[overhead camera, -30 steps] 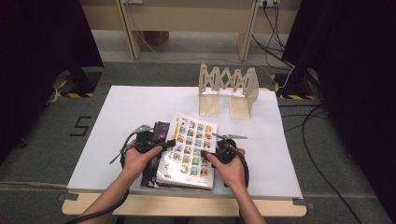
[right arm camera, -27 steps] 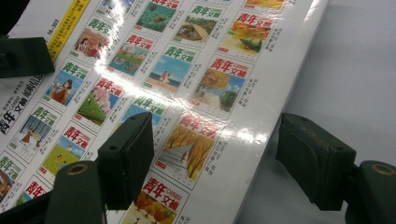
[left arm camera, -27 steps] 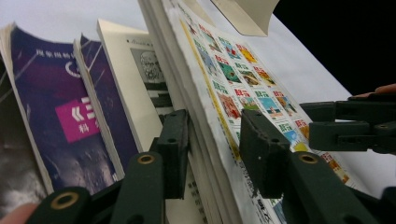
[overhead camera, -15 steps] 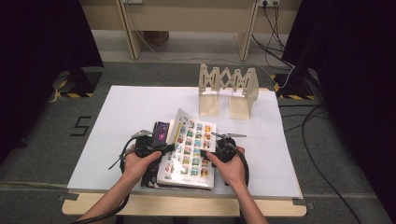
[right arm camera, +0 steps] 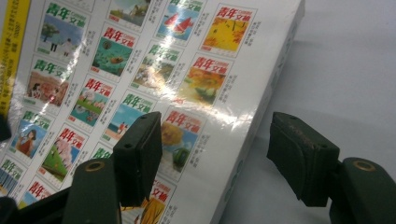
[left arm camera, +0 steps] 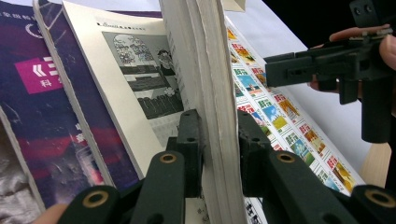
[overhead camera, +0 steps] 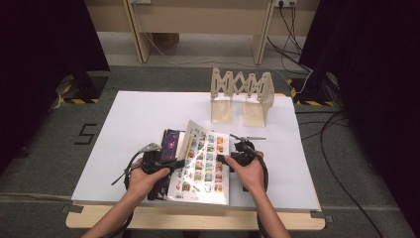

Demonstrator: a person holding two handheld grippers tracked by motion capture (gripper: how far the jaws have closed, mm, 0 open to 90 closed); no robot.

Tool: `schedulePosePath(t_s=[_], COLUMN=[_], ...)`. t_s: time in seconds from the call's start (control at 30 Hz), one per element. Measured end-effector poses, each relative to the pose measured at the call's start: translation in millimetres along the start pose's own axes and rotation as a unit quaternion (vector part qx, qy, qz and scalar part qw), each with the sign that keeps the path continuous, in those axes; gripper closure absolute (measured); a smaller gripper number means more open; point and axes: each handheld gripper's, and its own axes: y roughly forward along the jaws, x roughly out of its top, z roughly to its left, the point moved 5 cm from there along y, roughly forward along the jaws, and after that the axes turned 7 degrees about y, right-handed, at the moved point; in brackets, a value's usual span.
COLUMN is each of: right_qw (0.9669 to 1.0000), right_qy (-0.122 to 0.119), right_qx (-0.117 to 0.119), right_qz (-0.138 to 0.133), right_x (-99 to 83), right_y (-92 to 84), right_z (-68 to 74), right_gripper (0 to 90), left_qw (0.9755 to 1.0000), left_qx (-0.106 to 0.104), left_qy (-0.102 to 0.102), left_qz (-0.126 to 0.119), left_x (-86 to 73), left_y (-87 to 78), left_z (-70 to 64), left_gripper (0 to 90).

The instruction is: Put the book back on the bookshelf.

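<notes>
A thick book (overhead camera: 203, 161) with a cover of many small colour pictures lies near the table's front edge, its left side raised off the books under it. My left gripper (overhead camera: 181, 161) has just been closing and is now shut on the book's page block (left arm camera: 210, 70), one jaw each side in the left gripper view (left arm camera: 219, 140). Under it lies a purple-covered book (overhead camera: 171, 140). My right gripper (overhead camera: 221, 159) stands open at the book's right side. One jaw hovers over the glossy cover (right arm camera: 140, 60), the other over the bare table (right arm camera: 217, 154).
A wooden folding rack (overhead camera: 241, 94) stands at the far side of the white table (overhead camera: 138, 114). More books or magazines (left arm camera: 28, 116) lie under the lifted one at the left. Cables trail on the floor to the right.
The left jaws have closed on the book's page edge, and the book's left side has tipped up from the stack. The right gripper has stayed put.
</notes>
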Motion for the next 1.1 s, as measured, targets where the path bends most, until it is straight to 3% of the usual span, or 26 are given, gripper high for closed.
schedulePosePath(t_s=[0.2,0.57,0.77,0.97,1.1], right_qw=[0.9996,0.9986,0.9958,0.9957,0.9985], right_qy=[0.022,0.039,0.073,0.073,0.043], right_qx=[0.015,0.025,0.051,0.051,0.032], right_qz=[0.011,0.023,0.022,0.025,0.016], right_x=[4.2,11.7,13.0,14.3,17.3], right_y=[1.9,10.7,19.5,20.6,13.1], right_z=[-7.4,-9.3,-11.3,-10.6,-6.8], right_gripper=[35.9,31.0,28.2,29.3,38.8], left_qw=[1.0000,0.9998,0.9994,0.9988,0.9986], left_qx=[-0.004,-0.013,-0.016,-0.014,-0.008], left_qy=[0.001,-0.003,-0.014,-0.019,-0.017], left_qz=[0.005,0.011,0.027,0.043,0.049], left_x=[-4.8,-8.0,-8.5,-7.3,-6.4], left_y=[0.3,1.7,4.0,5.3,5.4], left_z=[-3.8,-4.3,1.5,4.3,6.0], left_gripper=[73.8,72.5,68.1,63.4,59.1])
